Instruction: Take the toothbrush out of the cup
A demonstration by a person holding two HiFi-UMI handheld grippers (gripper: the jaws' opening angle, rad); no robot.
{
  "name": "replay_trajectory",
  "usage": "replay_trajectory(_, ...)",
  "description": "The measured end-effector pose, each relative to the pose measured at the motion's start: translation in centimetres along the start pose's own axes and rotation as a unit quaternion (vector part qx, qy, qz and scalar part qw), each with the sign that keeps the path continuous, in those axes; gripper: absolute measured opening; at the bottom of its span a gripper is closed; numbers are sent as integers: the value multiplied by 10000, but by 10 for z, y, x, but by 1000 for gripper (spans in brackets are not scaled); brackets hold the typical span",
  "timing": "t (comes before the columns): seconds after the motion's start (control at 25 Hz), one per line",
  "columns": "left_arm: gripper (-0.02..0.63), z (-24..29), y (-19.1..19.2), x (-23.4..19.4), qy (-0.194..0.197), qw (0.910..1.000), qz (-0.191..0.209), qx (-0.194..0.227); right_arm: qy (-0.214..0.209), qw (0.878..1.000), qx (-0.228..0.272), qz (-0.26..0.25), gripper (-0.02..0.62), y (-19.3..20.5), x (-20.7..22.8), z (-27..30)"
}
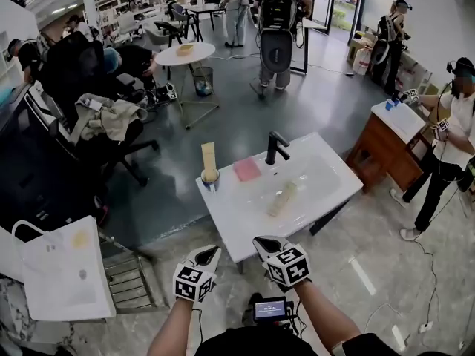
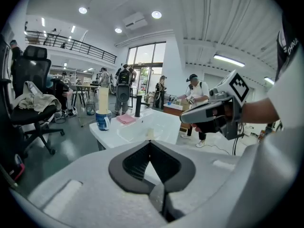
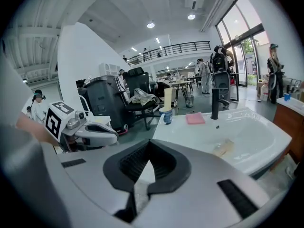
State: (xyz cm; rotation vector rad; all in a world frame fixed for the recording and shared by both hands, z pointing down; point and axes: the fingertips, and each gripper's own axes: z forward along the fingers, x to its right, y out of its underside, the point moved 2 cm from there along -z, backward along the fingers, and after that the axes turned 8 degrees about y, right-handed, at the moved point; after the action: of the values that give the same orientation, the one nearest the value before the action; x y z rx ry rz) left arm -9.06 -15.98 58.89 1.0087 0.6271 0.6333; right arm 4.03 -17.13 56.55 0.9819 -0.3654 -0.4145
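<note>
A blue-and-white cup stands at the far left corner of the white sink. A tall cream piece stands upright in it; too small to tell for sure that it is the toothbrush. My left gripper and right gripper hover side by side just short of the sink's near edge. Both are shut and hold nothing. They are well apart from the cup.
On the sink are a black faucet, a pink cloth and a pale object lying in the basin. A white bag hangs at left, near a chair with clothes. A wooden cabinet and a person are at right.
</note>
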Motion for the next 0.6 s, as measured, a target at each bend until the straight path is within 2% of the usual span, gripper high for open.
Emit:
replay_trajectory(0.24,11,31,-14,-24,-264,9996,-124,0,-230,9997,-64,-86,8,-17,35,36)
replay_trajectory(0.6,11,44,-15,-56,-435,9986,-272,-145,-448,9988,-183,-22,8,-27,49,73)
